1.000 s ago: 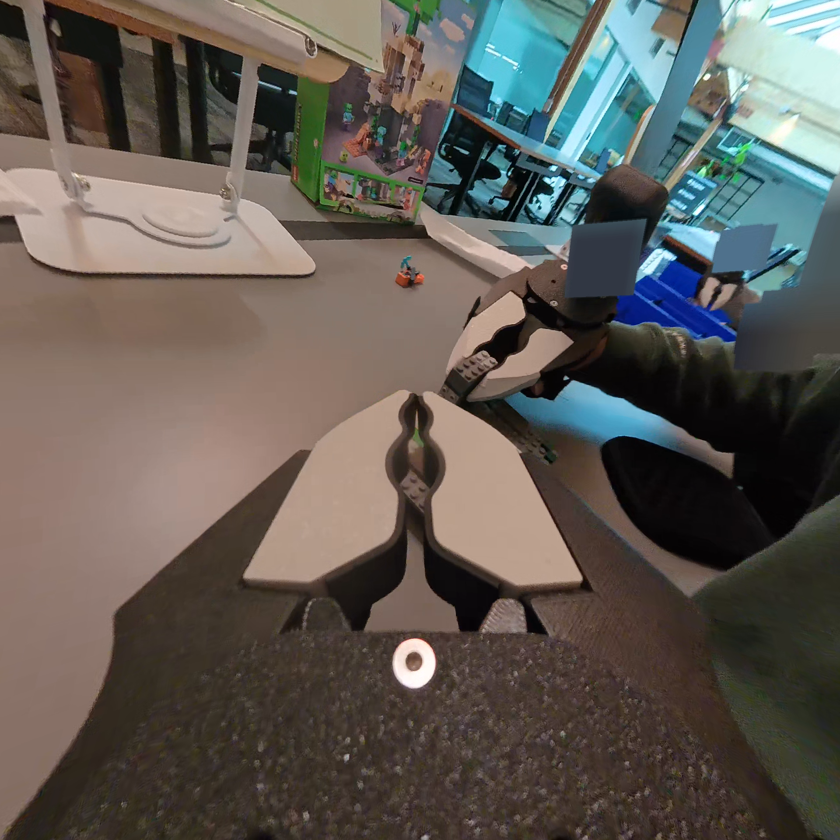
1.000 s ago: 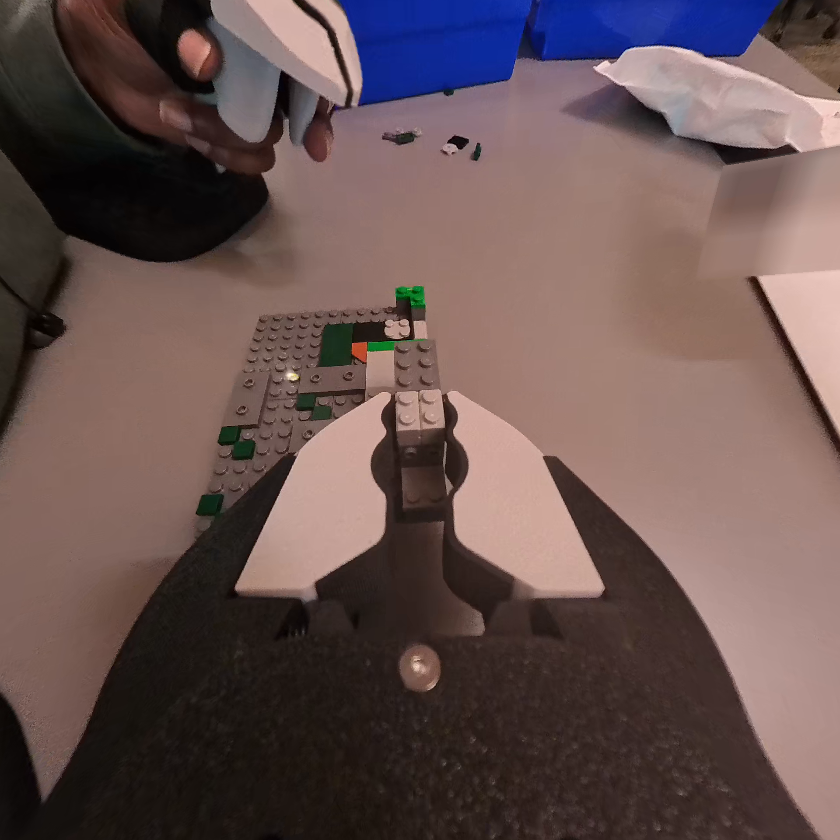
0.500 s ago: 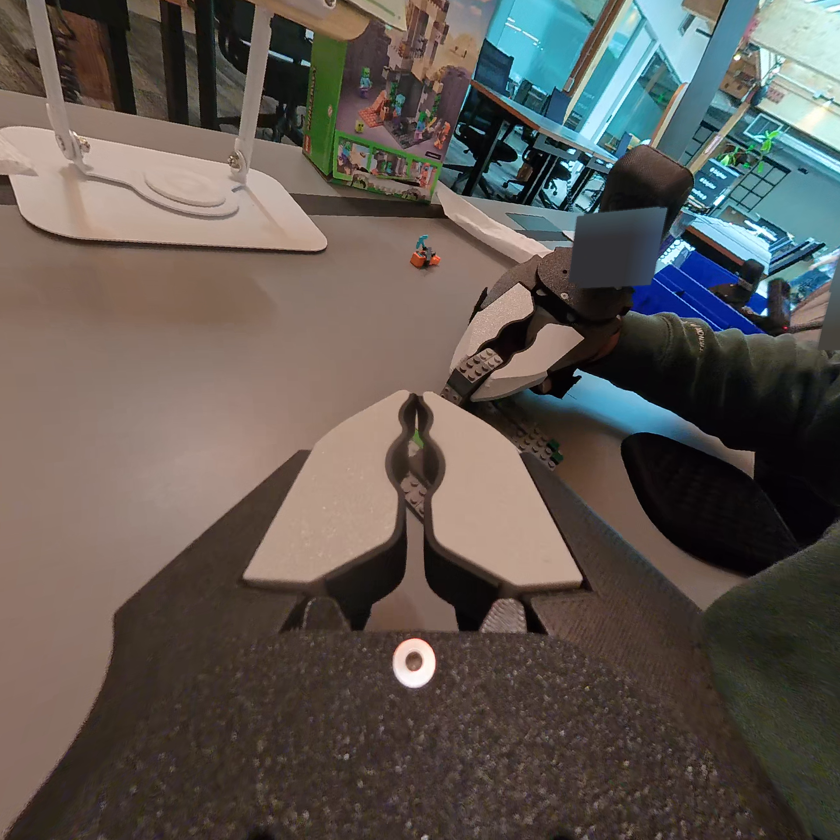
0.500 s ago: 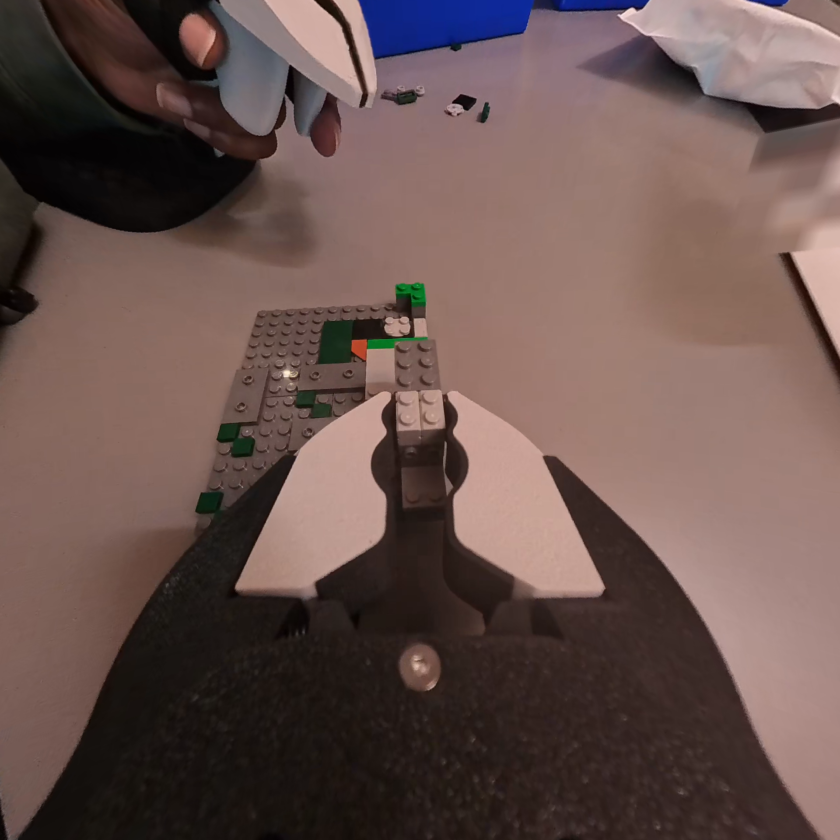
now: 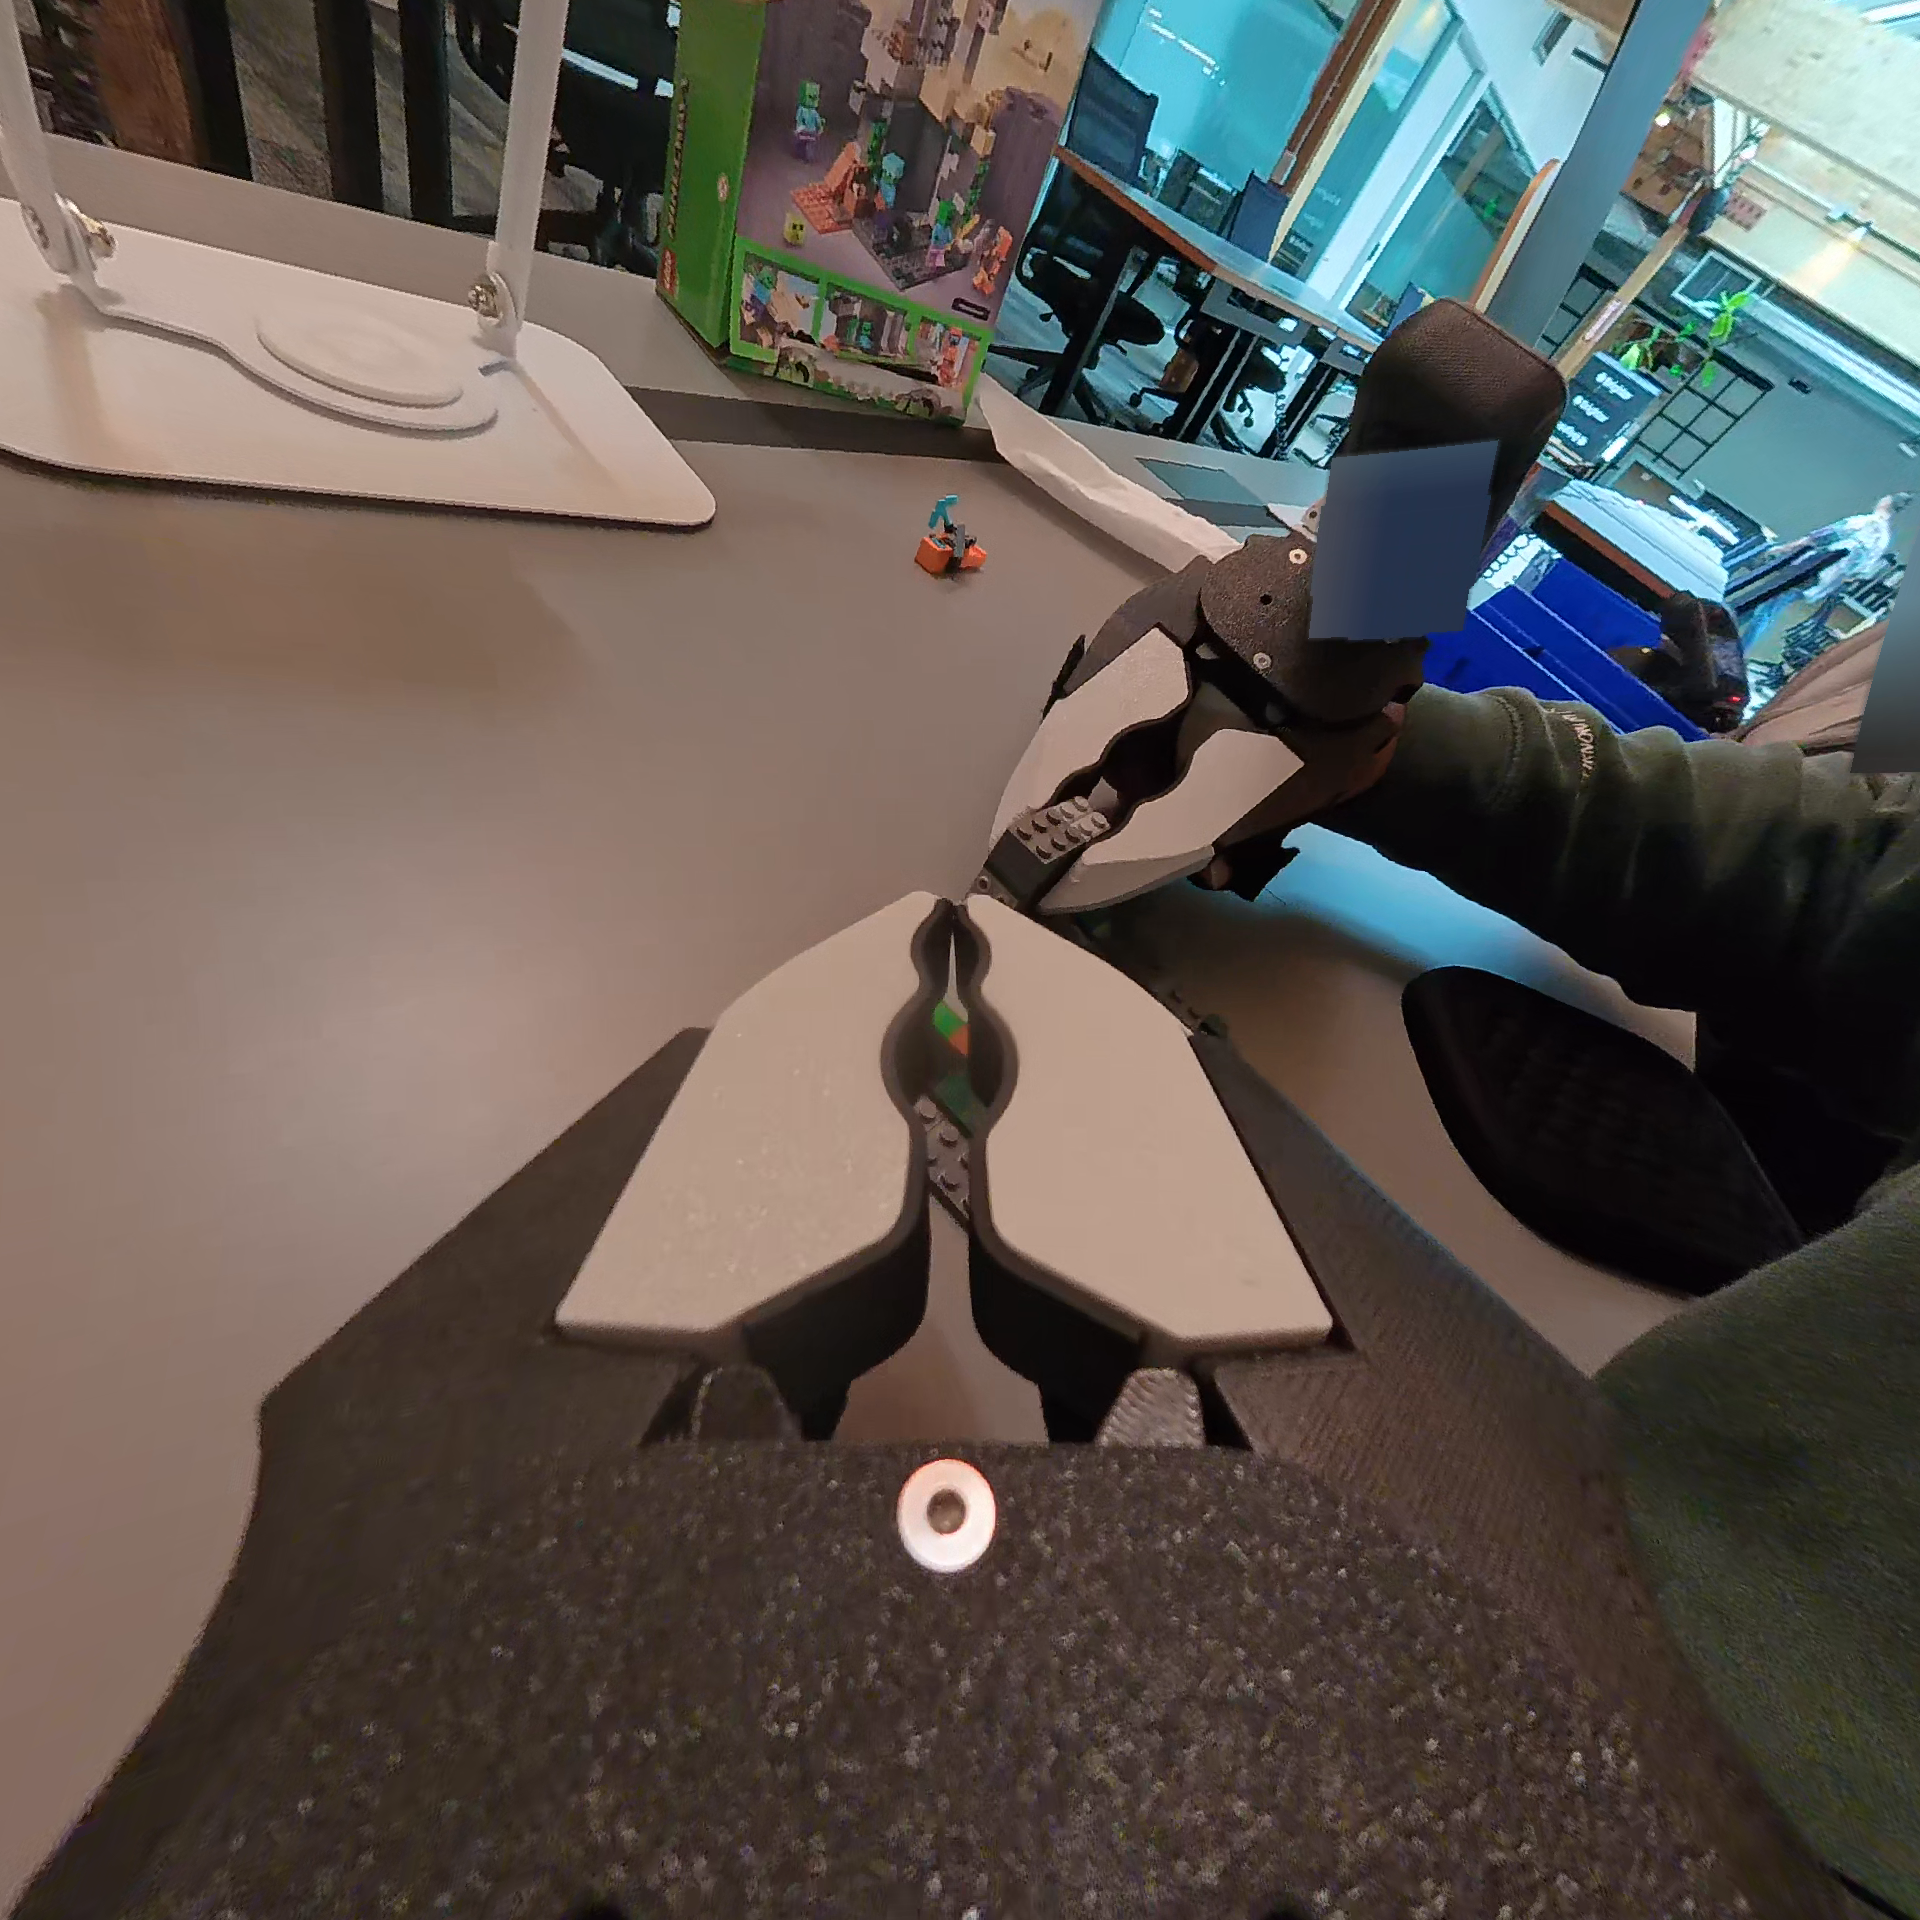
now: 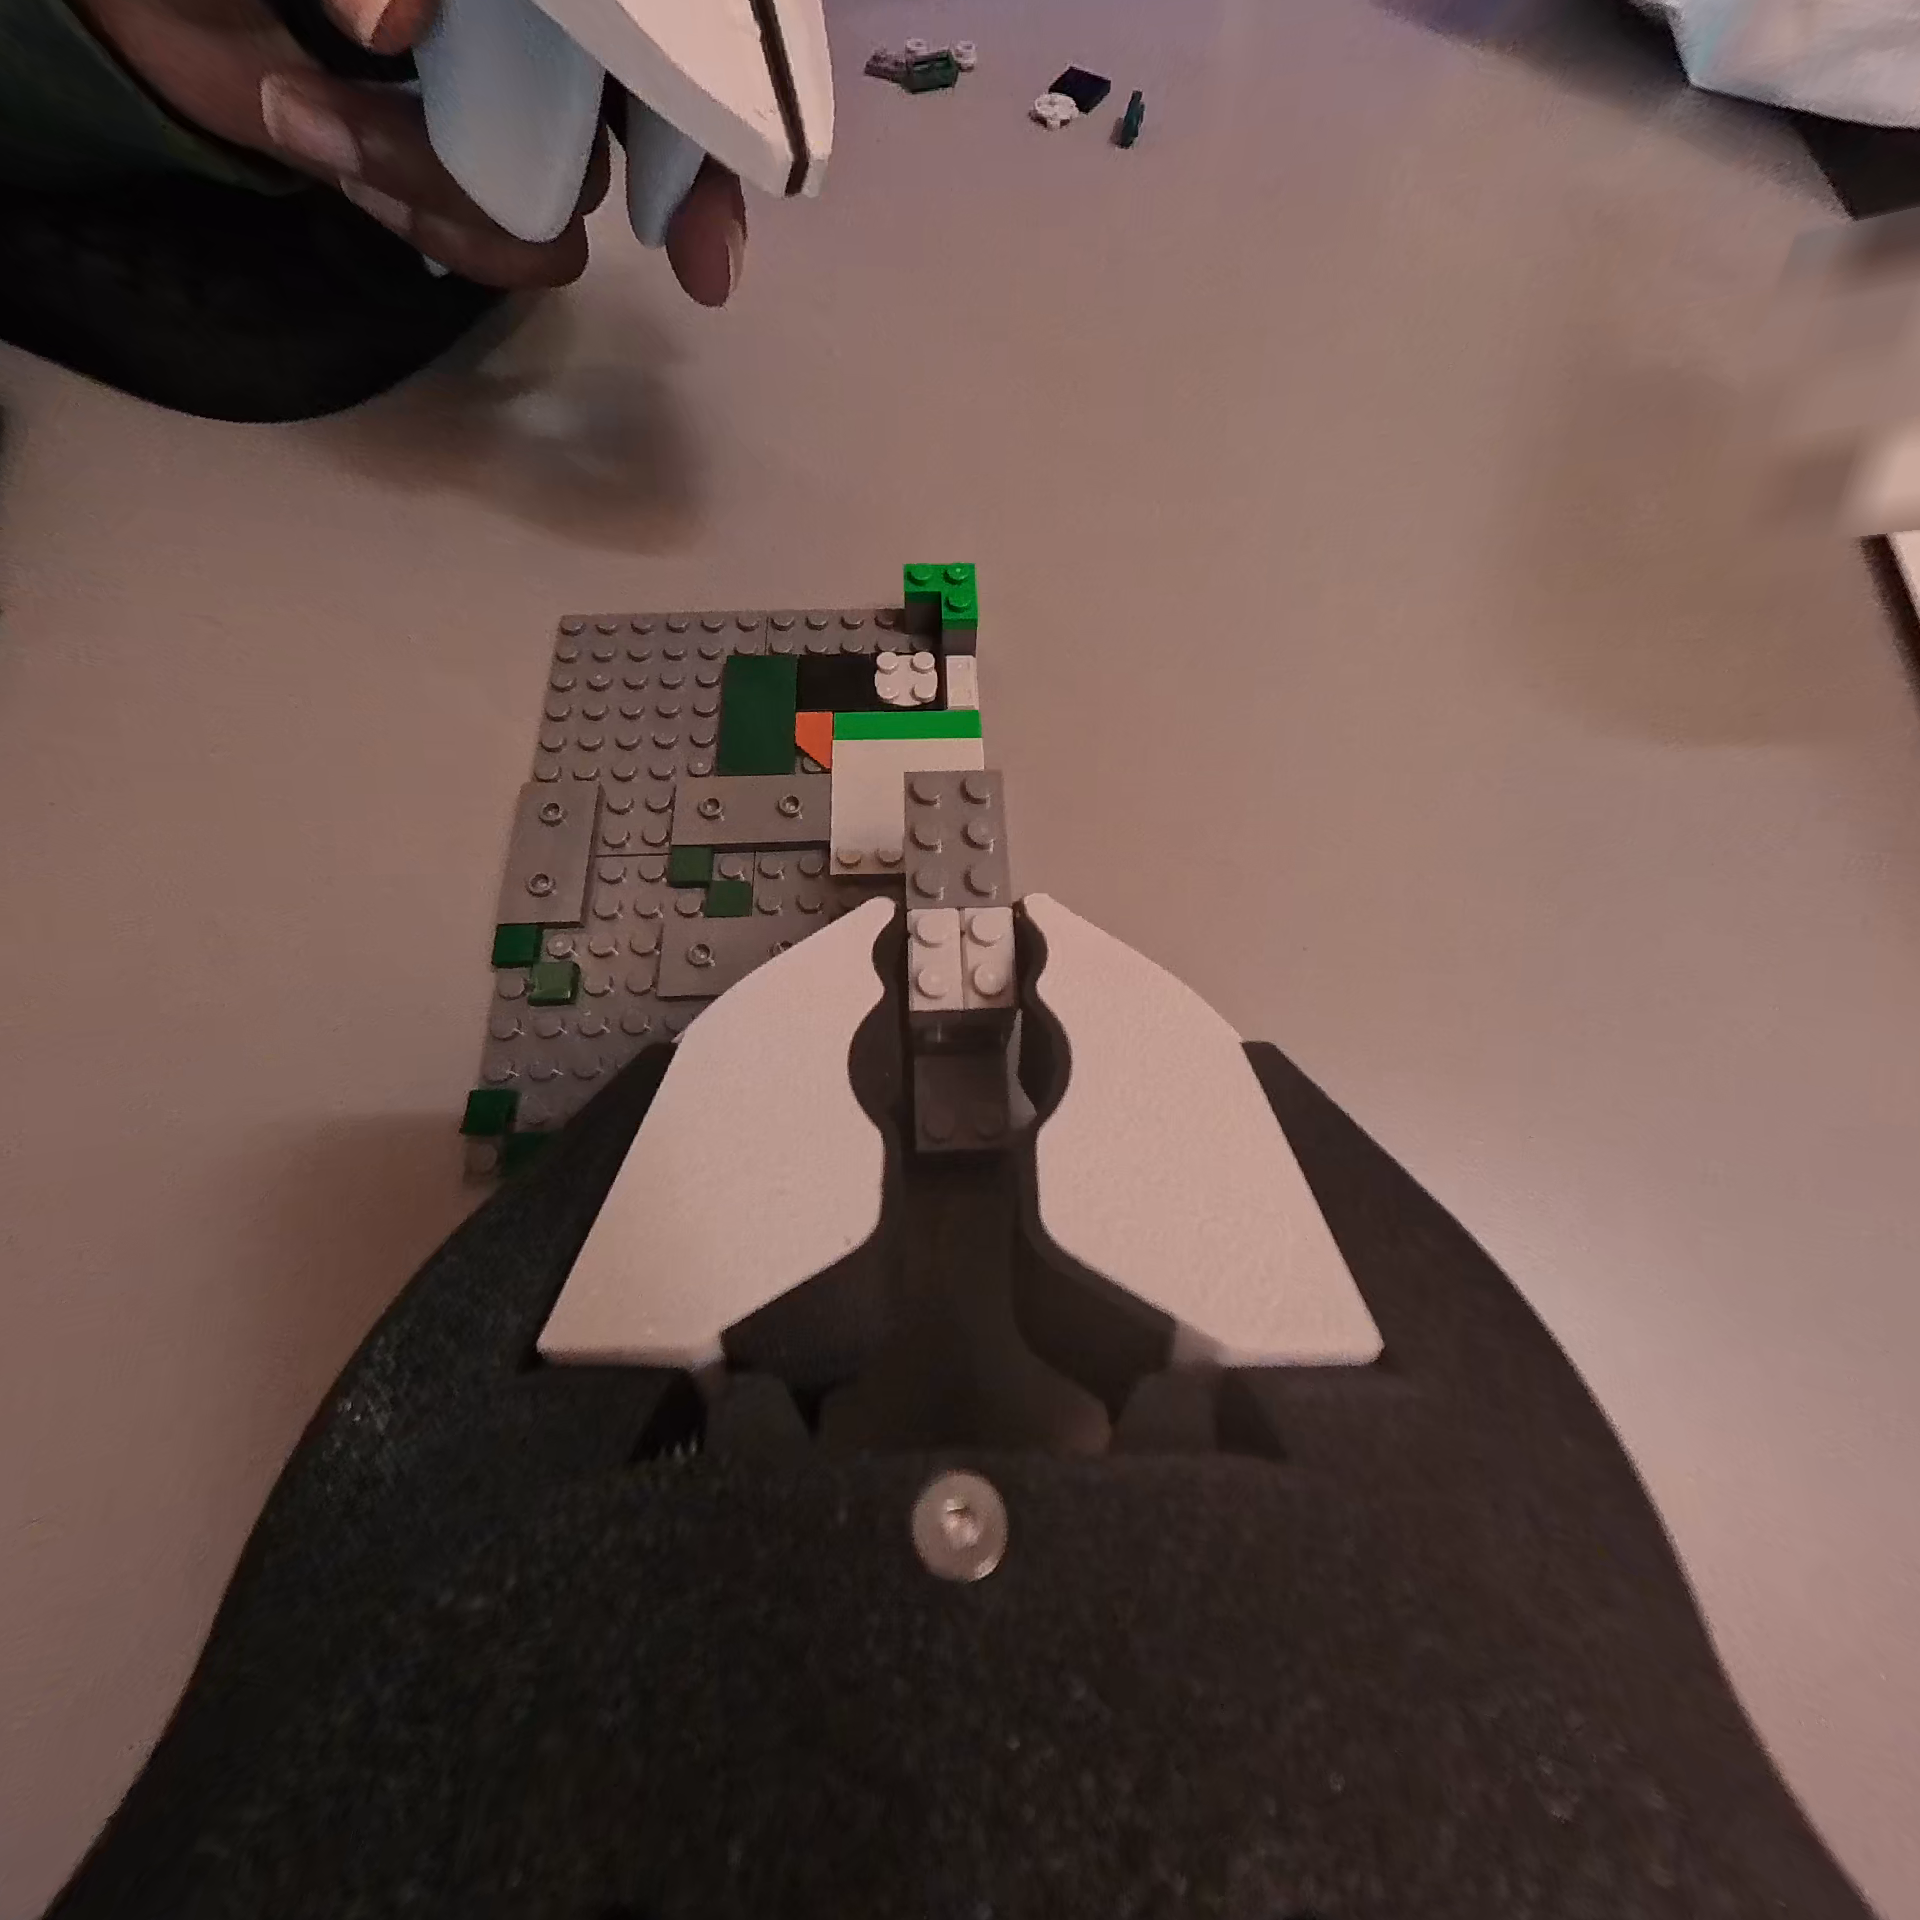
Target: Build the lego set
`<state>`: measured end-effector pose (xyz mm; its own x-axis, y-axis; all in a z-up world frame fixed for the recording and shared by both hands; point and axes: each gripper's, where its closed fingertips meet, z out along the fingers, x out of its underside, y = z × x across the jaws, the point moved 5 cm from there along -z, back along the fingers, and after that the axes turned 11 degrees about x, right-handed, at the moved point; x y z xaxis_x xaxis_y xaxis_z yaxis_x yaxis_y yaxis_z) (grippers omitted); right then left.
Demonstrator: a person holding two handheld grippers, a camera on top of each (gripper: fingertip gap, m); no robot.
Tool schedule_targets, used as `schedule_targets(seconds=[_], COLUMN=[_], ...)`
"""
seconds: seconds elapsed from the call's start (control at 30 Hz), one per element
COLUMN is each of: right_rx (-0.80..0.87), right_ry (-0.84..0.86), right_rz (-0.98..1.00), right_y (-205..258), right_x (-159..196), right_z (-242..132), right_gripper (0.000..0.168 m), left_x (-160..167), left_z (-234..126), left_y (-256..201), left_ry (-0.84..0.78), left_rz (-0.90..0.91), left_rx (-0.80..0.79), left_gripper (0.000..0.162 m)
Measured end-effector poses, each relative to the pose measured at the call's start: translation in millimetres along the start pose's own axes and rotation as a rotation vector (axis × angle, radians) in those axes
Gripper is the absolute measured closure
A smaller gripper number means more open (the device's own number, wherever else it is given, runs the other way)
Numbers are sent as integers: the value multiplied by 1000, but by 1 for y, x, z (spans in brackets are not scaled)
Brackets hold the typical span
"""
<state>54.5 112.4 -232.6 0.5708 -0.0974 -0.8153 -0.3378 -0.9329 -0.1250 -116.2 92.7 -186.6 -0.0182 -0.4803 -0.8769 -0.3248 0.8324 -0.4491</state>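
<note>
A grey baseplate (image 6: 634, 717) lies flat on the table, carrying green, white, orange and dark grey pieces. My right gripper (image 6: 961, 914) is shut on a small grey brick stack (image 6: 961, 966) at the plate's near right edge, right behind a dark grey brick (image 6: 956, 836). Whether the stack touches the plate I cannot tell. It also shows in the left wrist view (image 5: 1101, 831), holding the grey brick (image 5: 1060, 826). My left gripper (image 5: 951, 909) is shut and empty, hovering above the plate, whose colours show through the finger gap. It appears at the right wrist view's top (image 6: 800, 156).
Loose small pieces (image 6: 1055, 99) lie beyond the plate, by a white bag (image 6: 1808, 42). A lego box (image 5: 852, 187), a white stand base (image 5: 312, 395) and a small orange figure (image 5: 951, 545) stand on the far table. Blue bins (image 5: 1579, 644) are at right, a black pad (image 5: 1590, 1122) nearer. Tip to tip, the grippers are about 12 cm apart.
My left gripper has shifted rightward across the top of the right wrist view, staying shut. My right gripper keeps its grip on the grey stack at the same spot on the plate.
</note>
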Motion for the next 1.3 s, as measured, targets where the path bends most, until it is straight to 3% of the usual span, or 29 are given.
schedule_targets(seconds=[0.33,0.57,0.93,1.3], right_rx=[44,128,161,170], right_ry=[7,6,-43,-109], right_rz=[-7,3,-3,31], right_y=[0,2,2,-2], right_x=[0,6,7,4], right_z=[-19,-31,-17,-22], right_gripper=[132,132,139,150], left_x=[4,7,5,-17], left_z=[2,9,31,58], left_y=[2,-1,-5,29], left_ry=[4,35,81,127], left_rz=[-18,0,45,275], left_rx=[3,10,13,-77], left_gripper=[162,162,162,162])
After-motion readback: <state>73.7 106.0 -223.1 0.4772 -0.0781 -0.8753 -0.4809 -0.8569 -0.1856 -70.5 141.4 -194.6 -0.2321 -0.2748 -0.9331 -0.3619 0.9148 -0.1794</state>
